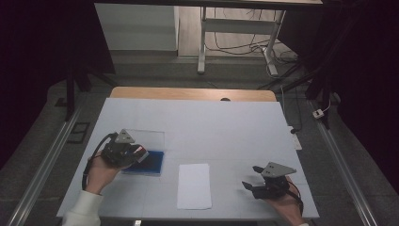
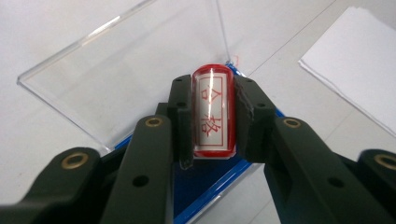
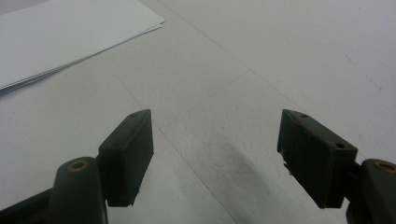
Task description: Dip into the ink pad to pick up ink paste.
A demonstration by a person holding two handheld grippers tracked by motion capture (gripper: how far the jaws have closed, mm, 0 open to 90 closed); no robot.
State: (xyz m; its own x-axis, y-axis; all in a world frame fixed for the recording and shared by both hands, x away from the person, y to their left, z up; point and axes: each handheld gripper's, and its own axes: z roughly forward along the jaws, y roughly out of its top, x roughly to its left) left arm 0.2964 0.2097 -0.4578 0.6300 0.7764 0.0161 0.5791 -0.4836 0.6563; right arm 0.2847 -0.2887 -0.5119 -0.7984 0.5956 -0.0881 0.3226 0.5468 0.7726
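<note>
Two grippers are noted; the left gripper (image 2: 212, 112) is clamped on a red-framed stamp (image 2: 213, 112), held above the blue ink-pad case (image 1: 147, 162) with its clear hinged lid (image 2: 126, 60); the right gripper (image 3: 215, 154) has its jaws apart over the matt white surface (image 3: 280, 56); the smooth cylindrical stamp should be kept upright and carried to the flat paper stack (image 1: 194, 186).

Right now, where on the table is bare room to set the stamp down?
Bare: the far half of the white table cover, and the patch between the paper stack and the right gripper. Crowded: the open blue case under the left gripper, which holds the red stamp.
</note>
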